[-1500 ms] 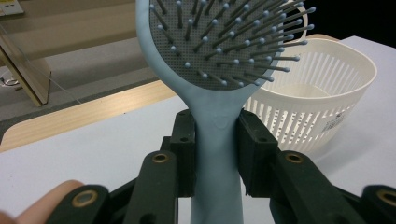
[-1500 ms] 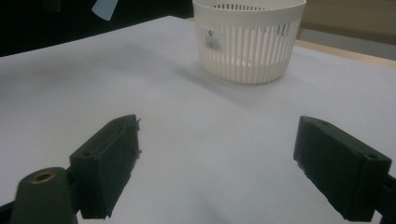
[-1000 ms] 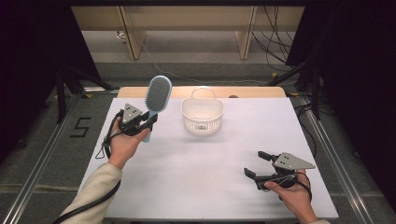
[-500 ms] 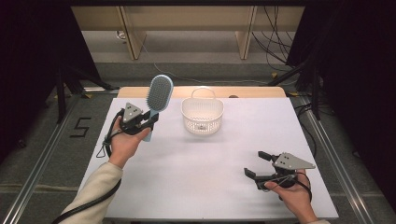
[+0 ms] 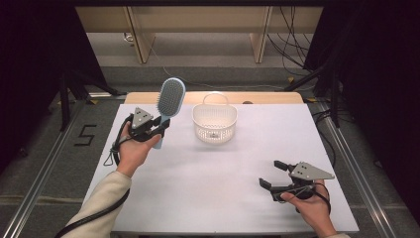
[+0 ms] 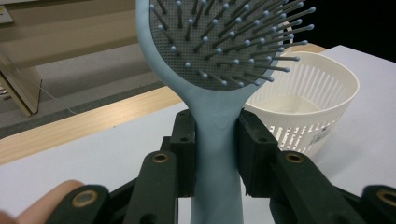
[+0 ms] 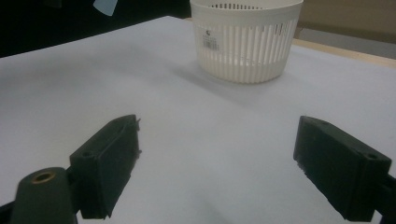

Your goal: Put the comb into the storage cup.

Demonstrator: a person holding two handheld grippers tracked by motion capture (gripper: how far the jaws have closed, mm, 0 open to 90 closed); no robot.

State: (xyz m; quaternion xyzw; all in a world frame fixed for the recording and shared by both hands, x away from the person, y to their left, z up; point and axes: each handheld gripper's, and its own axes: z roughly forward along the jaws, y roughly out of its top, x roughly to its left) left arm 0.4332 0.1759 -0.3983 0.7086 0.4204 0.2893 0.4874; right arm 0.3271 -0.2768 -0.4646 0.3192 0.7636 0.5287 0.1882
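**Room and surroundings**

White table (image 5: 218, 193) with a pale wooden strip (image 5: 267, 97) along its 12 o'clock edge. Grey floor (image 5: 44, 163) on both sides, crossed by metal rails (image 5: 47, 173); a dark "5" (image 5: 85, 135) marked at 9 o'clock. Light wooden furniture legs (image 5: 139, 37) at 12 o'clock. Black curtains (image 5: 381, 74) at 3 and 9 o'clock. Cables (image 5: 292, 34) at 1 o'clock.

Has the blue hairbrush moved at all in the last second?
No. In the high view the hairbrush, clamped in the left gripper, sits the same way beside the white basket, its head level with the table's far edge as before.
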